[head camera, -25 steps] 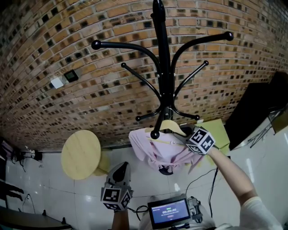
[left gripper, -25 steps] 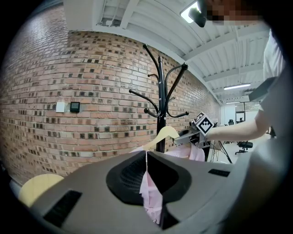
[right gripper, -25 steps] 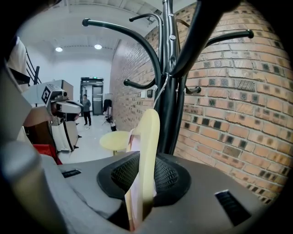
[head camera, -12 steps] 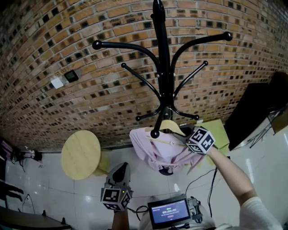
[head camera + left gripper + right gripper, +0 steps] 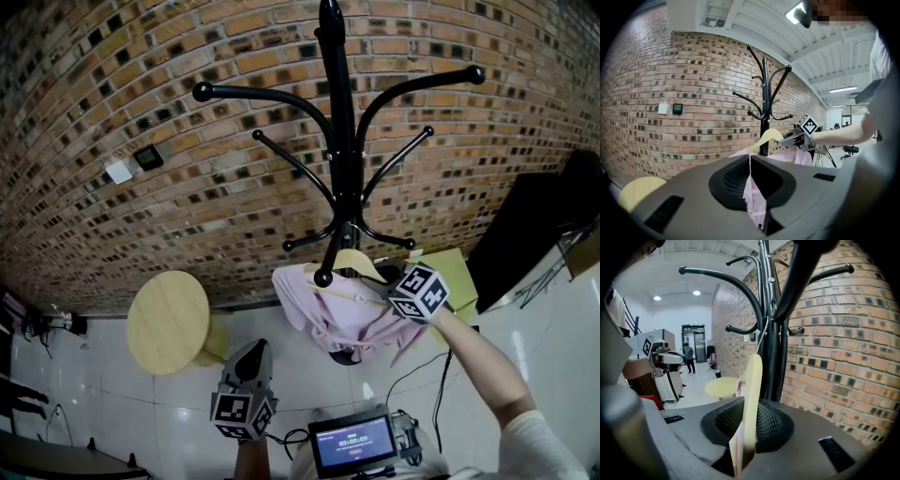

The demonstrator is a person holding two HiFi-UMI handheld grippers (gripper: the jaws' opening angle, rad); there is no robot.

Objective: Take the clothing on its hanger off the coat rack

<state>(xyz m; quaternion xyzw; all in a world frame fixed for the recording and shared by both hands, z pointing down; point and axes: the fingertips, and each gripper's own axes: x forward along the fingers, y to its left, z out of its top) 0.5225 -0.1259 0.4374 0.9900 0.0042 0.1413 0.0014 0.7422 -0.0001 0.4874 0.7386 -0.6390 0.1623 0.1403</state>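
Head view: right gripper (image 5: 382, 291) clamped on pale wooden hanger (image 5: 352, 262) w/ pink shirt (image 5: 328, 314), hanging close against black metal coat rack (image 5: 339, 141). Left gripper (image 5: 249, 356) low, well apart, jaws together, empty.

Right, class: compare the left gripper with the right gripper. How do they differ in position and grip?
The right gripper is raised to the coat rack; the left gripper hangs lower, away from it. The right gripper is shut on the pale hanger; the left gripper holds nothing, the pink shirt only showing beyond it. Both carry a cube with square markers.
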